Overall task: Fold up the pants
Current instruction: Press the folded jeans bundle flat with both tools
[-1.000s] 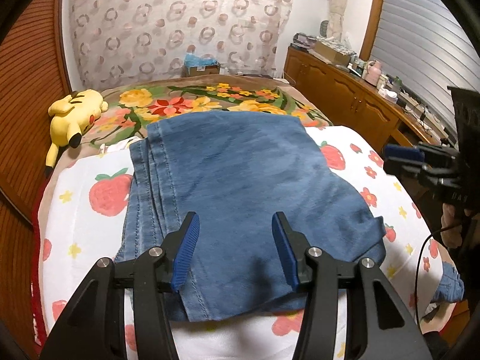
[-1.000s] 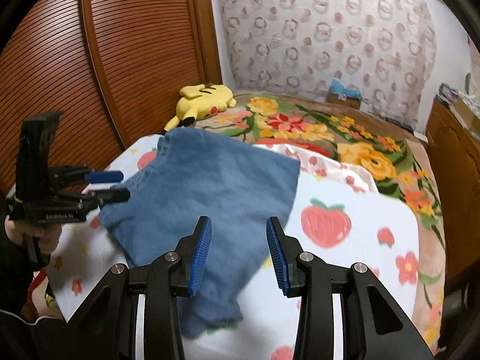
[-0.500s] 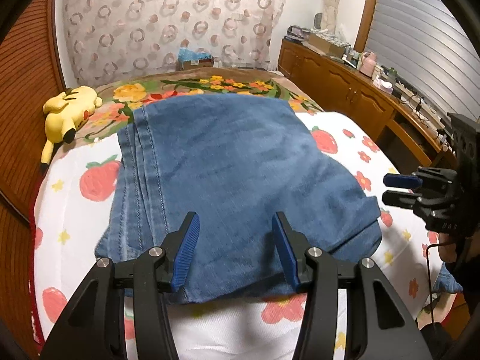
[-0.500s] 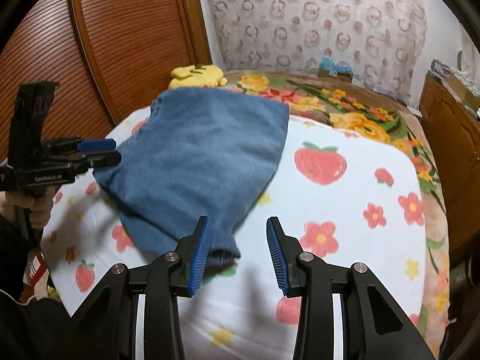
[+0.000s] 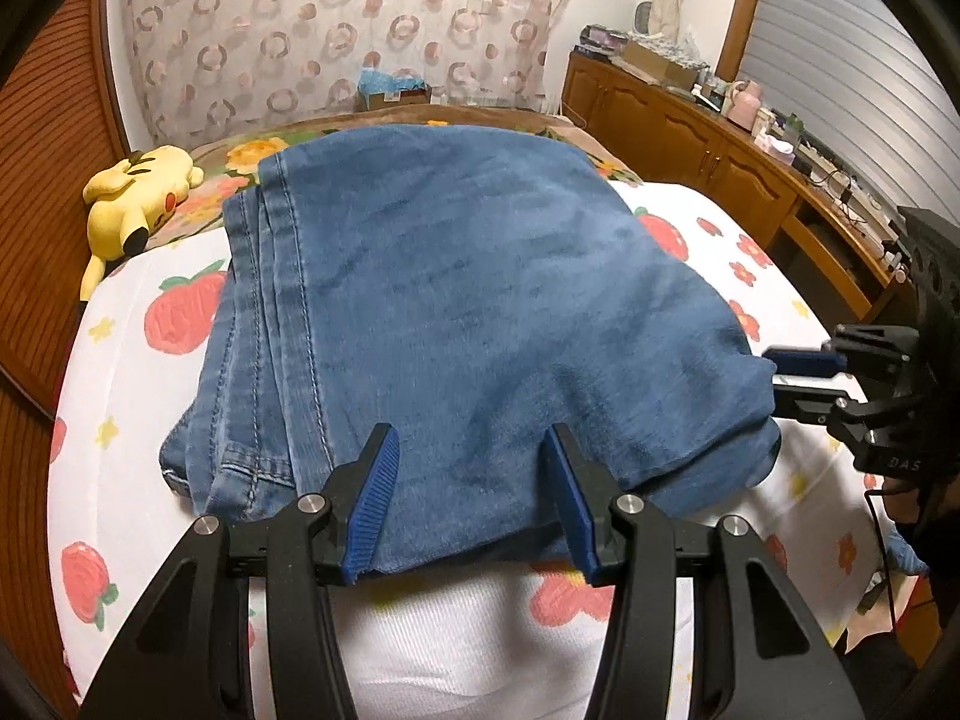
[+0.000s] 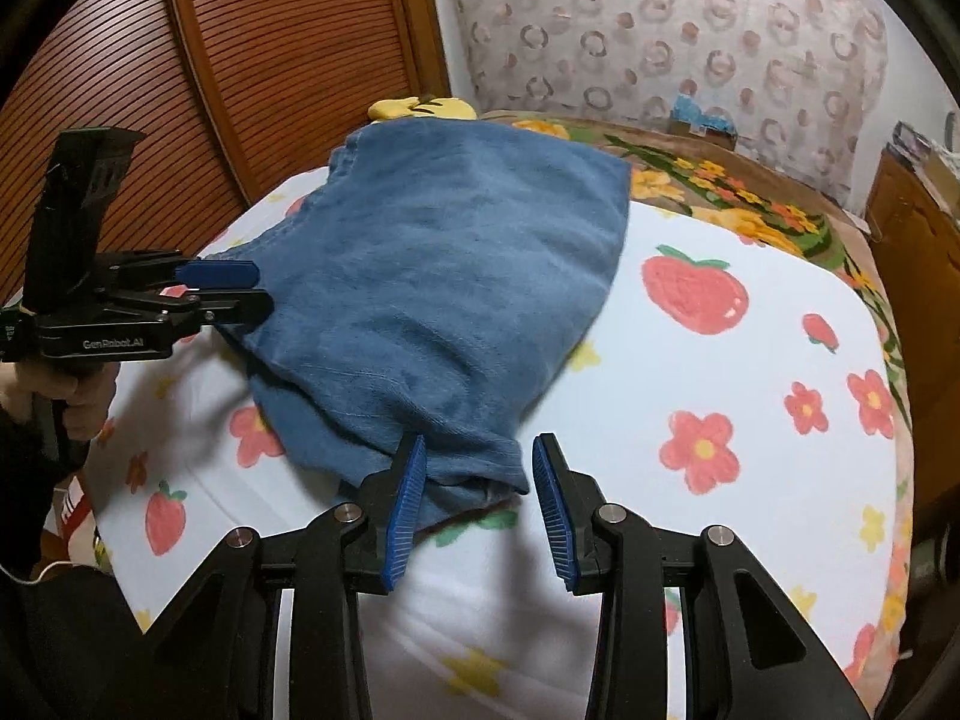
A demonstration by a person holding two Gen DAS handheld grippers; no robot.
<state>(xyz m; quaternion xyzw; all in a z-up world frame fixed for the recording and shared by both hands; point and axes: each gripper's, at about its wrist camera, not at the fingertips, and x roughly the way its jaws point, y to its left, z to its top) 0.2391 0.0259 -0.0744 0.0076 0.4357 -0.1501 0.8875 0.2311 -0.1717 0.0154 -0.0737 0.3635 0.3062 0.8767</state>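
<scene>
Left wrist view: the folded blue denim pants (image 5: 468,312) lie on the white strawberry-print bedspread (image 5: 432,648), and the left gripper (image 5: 474,501) straddles their six o'clock hem, jaws released, pads clear of the cloth, with a yellow plush toy (image 5: 135,198) out at ten o'clock. Right wrist view: the right gripper (image 6: 477,504) has just been closing, jaws apart around the pants' near corner without visibly pinching it.
</scene>
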